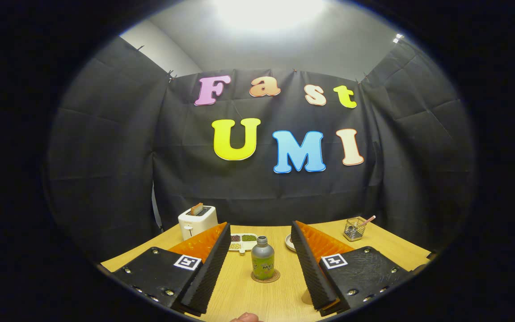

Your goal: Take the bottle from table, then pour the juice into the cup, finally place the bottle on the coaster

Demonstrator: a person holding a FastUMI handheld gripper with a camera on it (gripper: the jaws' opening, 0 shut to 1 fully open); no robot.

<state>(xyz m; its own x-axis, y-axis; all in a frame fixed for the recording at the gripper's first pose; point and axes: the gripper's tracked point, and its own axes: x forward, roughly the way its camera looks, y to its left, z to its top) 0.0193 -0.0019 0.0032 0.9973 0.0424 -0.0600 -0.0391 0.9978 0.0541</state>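
The small green bottle with a silver neck and cap (pixel 263 259) stands upright on the round brown coaster (pixel 265 277), on the light wooden tabletop (pixel 239 295), and nothing grips it. Judged from that, the task looks to be at or near its end: the bottle already sits where the last step wants it. Whether juice was poured cannot be told; a pale, cup-like shape (pixel 306 297) shows partly behind the right finger, its contents hidden.

The gripper (pixel 260 264) hangs on the near side of the bottle with its fingers spread wide apart, empty, touching nothing. The bottle stands in the gap between them, clear of both.

Farther off are a white toaster holding a slice of bread (pixel 197 221) at the far left, a white divided tray of beans (pixel 244 242), a white dish edge (pixel 289 242), and a wire mesh pen cup (pixel 355 228) at the far right.
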